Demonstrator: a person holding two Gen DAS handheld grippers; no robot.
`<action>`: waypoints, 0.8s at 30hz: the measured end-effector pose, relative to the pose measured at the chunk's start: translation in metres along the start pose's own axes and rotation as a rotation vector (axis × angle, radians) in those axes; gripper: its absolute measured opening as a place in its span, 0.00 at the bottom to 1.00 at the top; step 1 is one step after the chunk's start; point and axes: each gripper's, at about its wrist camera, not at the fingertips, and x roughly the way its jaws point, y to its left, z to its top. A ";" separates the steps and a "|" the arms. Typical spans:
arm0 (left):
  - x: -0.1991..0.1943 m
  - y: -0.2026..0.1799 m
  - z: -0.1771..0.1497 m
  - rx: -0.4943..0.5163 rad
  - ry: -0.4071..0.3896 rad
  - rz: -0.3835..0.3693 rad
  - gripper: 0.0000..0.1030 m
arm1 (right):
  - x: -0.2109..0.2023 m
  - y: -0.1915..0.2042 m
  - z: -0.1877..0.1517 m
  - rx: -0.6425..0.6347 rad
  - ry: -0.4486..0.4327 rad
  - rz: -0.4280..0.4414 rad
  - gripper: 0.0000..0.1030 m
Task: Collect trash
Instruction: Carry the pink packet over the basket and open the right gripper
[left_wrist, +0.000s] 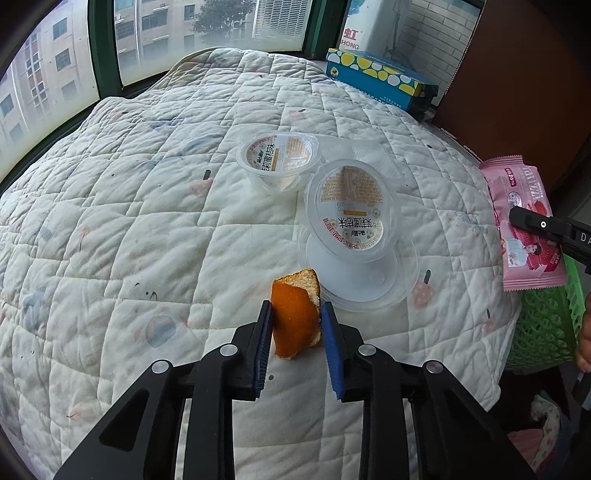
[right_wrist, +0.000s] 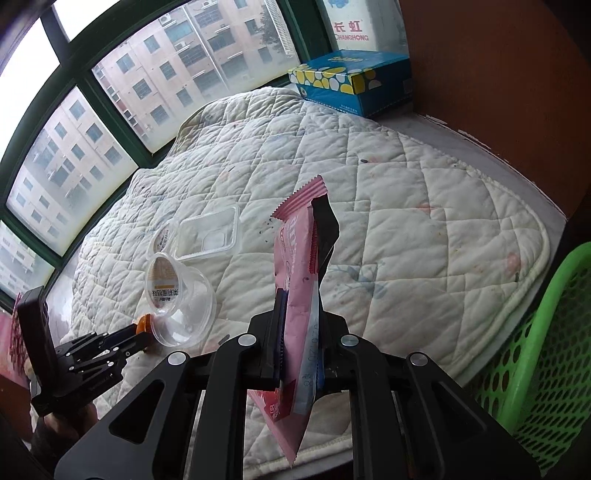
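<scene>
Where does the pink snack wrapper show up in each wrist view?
Left wrist view: pink snack wrapper at the right edge, held by the right gripper above the green basket.
Right wrist view: wrapper centre, upright, clamped between the pads.
Shared landmark: blue tissue box at the far edge of the quilt.

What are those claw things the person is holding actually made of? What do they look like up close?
Each claw is a black, hard-looking frame of angled arms with triangular cut-outs, joined by round silver pivot pins. The left claw and the right claw each end in two flat fingers faced with ribbed blue pads. A boxy black block sits behind the left one in the right view. No cables show.
</scene>
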 end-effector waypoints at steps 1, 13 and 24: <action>-0.003 0.000 -0.001 -0.004 -0.002 -0.002 0.24 | -0.006 0.000 -0.001 0.003 -0.011 0.001 0.12; -0.068 -0.038 0.000 0.037 -0.106 -0.097 0.23 | -0.078 -0.030 -0.020 0.041 -0.130 -0.062 0.12; -0.094 -0.137 0.021 0.177 -0.169 -0.222 0.23 | -0.127 -0.086 -0.048 0.104 -0.173 -0.191 0.13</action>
